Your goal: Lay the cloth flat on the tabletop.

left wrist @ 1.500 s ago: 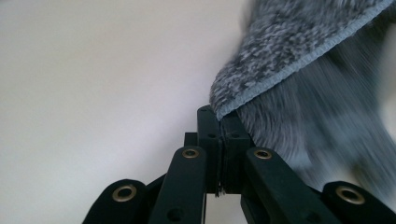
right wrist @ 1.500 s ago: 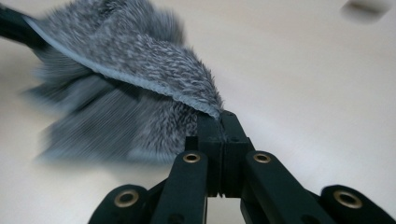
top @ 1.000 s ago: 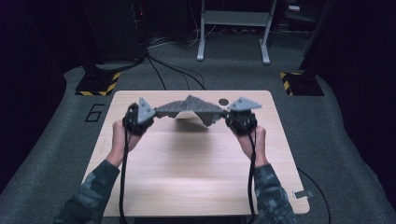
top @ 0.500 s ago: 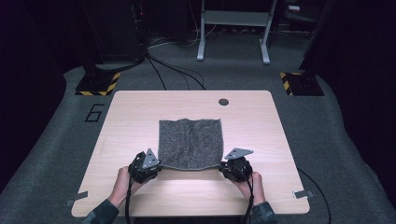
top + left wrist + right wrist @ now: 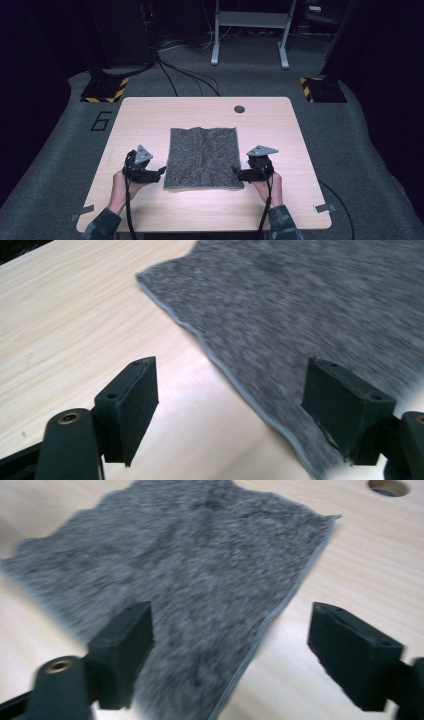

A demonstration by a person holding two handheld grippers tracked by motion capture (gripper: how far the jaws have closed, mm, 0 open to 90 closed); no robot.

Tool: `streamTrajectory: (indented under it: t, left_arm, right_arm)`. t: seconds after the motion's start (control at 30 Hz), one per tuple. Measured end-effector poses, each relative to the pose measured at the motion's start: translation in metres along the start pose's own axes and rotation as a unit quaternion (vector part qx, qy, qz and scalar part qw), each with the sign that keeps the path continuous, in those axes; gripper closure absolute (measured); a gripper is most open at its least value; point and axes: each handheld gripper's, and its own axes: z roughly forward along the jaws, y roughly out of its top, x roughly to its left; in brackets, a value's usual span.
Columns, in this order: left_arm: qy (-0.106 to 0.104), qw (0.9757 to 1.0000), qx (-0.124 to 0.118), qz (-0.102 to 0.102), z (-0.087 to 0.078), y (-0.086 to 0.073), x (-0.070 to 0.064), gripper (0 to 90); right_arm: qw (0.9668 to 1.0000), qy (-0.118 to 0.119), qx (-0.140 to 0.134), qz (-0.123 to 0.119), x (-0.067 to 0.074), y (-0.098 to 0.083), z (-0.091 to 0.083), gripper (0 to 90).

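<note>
cloth [image 5: 202, 157]: grey, fuzzy and speckled, kinda felt-like, roughly square with a thin hemmed edge; lies flat mid-bench, a little crease near the far edge
bench [image 5: 150, 117]: pale wood grain, rounded corners, small round hole [image 5: 239, 108] near the far side
left tongs [image 5: 161, 171]: black blocky jaws spread wide, holding nothing, just beside the cloth's near left corner
right tongs [image 5: 234, 171]: same deal, jaws wide apart and empty, at the near right corner
floor [image 5: 60, 150]: grey carpet
</note>
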Motion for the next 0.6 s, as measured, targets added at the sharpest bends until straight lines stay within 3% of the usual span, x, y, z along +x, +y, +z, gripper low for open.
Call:
streamTrajectory:
  t: [0.1, 0.17, 0.23, 0.3, 0.37, 0.43, 0.47, 0.6]
  left_arm:
    - [0.006, 0.9998, 0.017, 0.003, 0.015, 0.006, -0.001, 21.5]
    - [0.019, 0.9993, 0.030, 0.010, 0.038, 0.012, -0.003, 20.4]
    - [0.017, 0.9990, 0.040, 0.011, 0.045, 0.012, -0.003, 19.4]
    - [0.021, 0.9980, 0.058, 0.008, 0.062, 0.011, -0.003, 19.0]
    - [0.020, 0.9975, 0.067, 0.010, 0.066, 0.011, -0.003, 18.8]
    - [0.018, 0.9971, 0.073, 0.008, 0.071, 0.008, -0.004, 18.9]
    - [0.023, 0.9961, 0.084, 0.017, 0.073, 0.006, -0.007, 19.1]
    - [0.023, 0.9959, 0.086, 0.021, 0.071, 0.005, -0.009, 20.1]
  right_arm:
    - [0.9995, -0.028, 0.009, 0.005, -0.001, 0.006, 0.014, 11.9]
    - [0.9979, -0.051, 0.035, 0.020, -0.004, 0.010, 0.038, 10.4]
    - [0.9960, -0.067, 0.054, 0.020, -0.007, 0.010, 0.051, 8.8]
    - [0.9940, -0.078, 0.073, 0.024, -0.008, 0.008, 0.061, 8.3]
    - [0.9936, -0.084, 0.074, 0.017, -0.010, 0.007, 0.066, 8.3]
    - [0.9910, -0.092, 0.094, 0.024, -0.013, 0.003, 0.070, 8.3]
    - [0.9907, -0.096, 0.095, 0.013, -0.015, 0.001, 0.071, 8.3]
    - [0.9880, -0.114, 0.104, 0.012, -0.016, -0.002, 0.072, 8.5]
